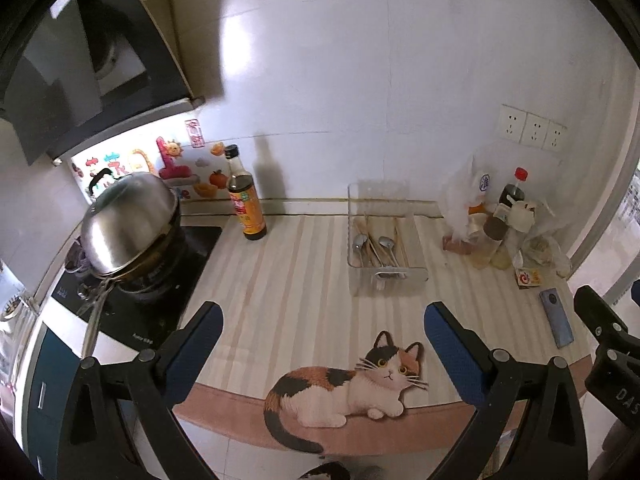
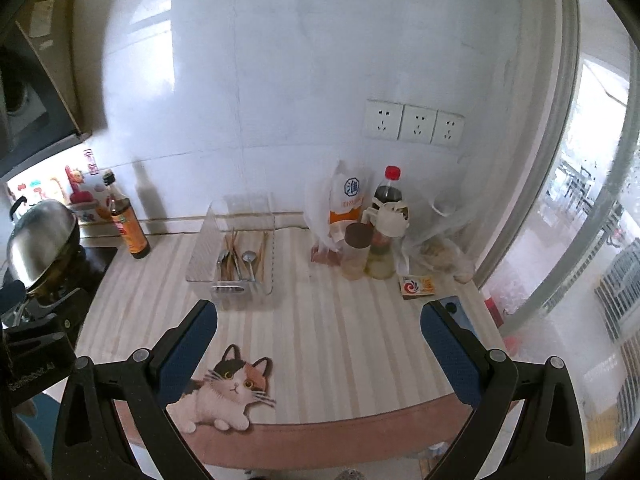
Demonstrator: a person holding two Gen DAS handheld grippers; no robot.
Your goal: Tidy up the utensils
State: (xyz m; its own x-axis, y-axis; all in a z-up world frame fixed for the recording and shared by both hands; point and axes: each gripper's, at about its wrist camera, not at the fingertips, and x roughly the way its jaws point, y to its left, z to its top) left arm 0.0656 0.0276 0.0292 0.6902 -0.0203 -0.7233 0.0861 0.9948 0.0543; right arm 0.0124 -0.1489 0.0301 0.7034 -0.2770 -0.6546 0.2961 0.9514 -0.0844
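The utensils sit together in a clear plastic tray (image 1: 386, 276) near the back wall of the striped counter mat (image 1: 288, 280), about midway between the dark sauce bottle (image 1: 245, 204) and the cluster of bottles and bags (image 1: 500, 220) in the corner. Inside lie a few metal spoons (image 1: 385, 245) with their bowls toward the wall, mixed with wooden chopsticks (image 1: 398, 236); exactly how many of each is hard to tell. These pieces look light and rigid. The spoons are probably slick, so a grip across the flat handle near its middle should hold better than one on the rounded bowl. The chopsticks are thin and likely to roll or pivot, so pinching them near the centre seems safest. The tray itself appears light and could slide if nudged. The left gripper (image 1: 320, 344) hangs over the front of the mat, above the cat picture (image 1: 348, 388), with its jaws spread wide and nothing between them. The right gripper (image 2: 318, 340) is likewise wide apart and empty, well short of the tray (image 2: 240, 280).
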